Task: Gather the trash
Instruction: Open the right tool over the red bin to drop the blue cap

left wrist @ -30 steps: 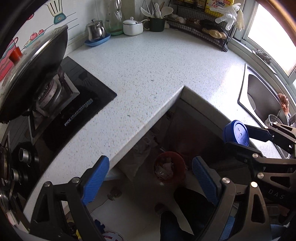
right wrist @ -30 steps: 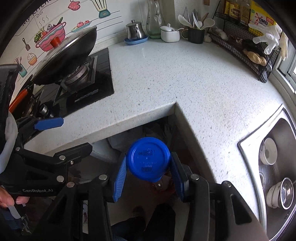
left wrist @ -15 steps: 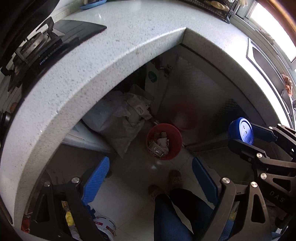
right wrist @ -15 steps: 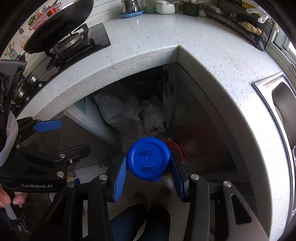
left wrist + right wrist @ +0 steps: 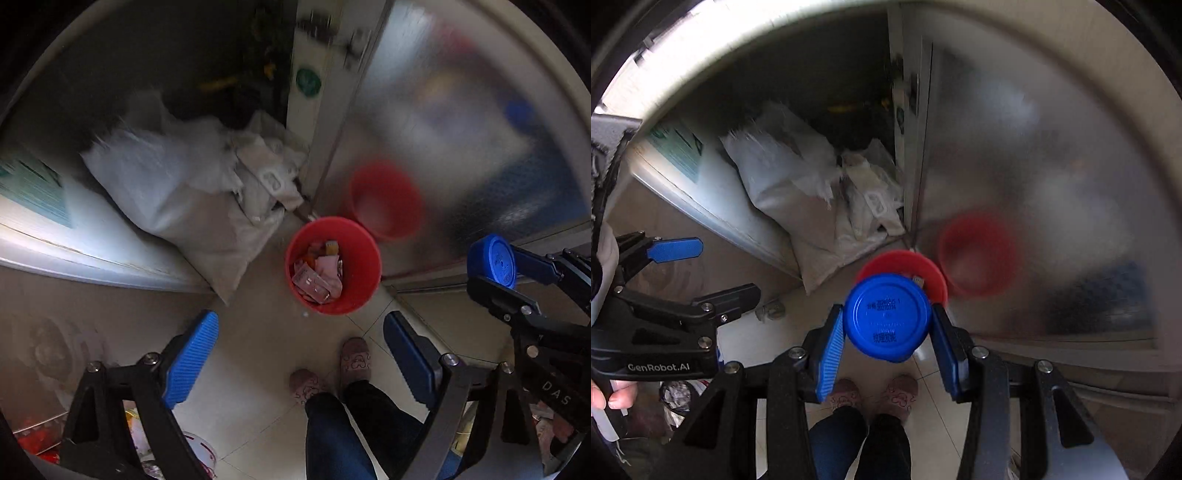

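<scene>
Right gripper (image 5: 888,319) clamped on blue lid (image 5: 889,316) — held just over near rim of red bin (image 5: 364,258); left gripper (image 5: 301,354) jaws wide apart, nothing between; bin sits on floor, wrappers inside, white sack (image 5: 177,199) to its left — metal cabinet door (image 5: 461,129) to the right.

Both point steeply downward: left gripper (image 5: 301,354) spread wide and empty (right gripper (image 5: 888,338) clamped around something).

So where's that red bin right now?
The red bin stands on the floor in the left wrist view's middle, beside the white sack and ahead of the person's slippers; the right gripper's blue-lidded container partly hides it.
</scene>
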### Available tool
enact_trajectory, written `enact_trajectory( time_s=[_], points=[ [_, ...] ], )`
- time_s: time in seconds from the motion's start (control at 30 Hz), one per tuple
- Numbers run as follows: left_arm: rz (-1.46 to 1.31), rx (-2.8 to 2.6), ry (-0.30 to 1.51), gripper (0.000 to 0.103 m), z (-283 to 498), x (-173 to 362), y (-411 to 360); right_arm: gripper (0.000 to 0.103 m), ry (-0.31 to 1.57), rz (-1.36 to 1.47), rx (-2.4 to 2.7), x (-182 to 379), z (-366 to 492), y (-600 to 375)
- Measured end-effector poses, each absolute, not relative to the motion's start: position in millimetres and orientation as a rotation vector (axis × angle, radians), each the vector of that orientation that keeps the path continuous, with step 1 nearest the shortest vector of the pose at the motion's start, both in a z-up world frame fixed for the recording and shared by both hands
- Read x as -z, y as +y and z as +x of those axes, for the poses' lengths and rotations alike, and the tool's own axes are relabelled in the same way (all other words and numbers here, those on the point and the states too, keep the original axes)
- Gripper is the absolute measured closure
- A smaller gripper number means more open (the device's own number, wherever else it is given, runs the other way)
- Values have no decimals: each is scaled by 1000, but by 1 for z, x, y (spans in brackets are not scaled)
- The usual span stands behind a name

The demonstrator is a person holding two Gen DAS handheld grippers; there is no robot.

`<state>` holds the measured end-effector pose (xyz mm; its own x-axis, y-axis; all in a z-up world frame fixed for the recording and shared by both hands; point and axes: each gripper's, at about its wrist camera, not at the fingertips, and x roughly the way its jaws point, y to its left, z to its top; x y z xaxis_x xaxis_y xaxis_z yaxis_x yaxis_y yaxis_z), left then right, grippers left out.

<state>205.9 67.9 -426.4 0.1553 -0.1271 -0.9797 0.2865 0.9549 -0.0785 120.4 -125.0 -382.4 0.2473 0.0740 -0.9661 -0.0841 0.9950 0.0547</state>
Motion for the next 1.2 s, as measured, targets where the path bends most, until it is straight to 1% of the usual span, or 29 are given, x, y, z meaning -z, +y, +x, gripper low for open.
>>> enact_trajectory(
  time_s=[0.27, 0.5, 0.67, 1.0, 1.03, 1.1, 1.2],
  points=[
    [120, 287, 1433, 13, 218, 520, 58, 60, 1371, 5, -135, 471, 141, -136],
    [133, 275, 1472, 13, 228, 582, 51, 60, 1423, 20, -137, 538, 154, -145],
    [135, 259, 1488, 13, 235, 604, 52, 60, 1449, 9, -159, 567, 160, -144],
    [155, 233, 1514, 13, 244, 618, 62, 60, 1463, -5, -236, 586, 169, -140],
    [156, 231, 1515, 13, 244, 618, 63, 59, 1464, -10, -240, 587, 169, -139],
    [163, 228, 1513, 13, 245, 618, 64, 42, 1483, -10, -258, 590, 170, -140],
    [163, 224, 1511, 13, 244, 618, 64, 38, 1491, -8, -278, 591, 171, -139]
  ],
)
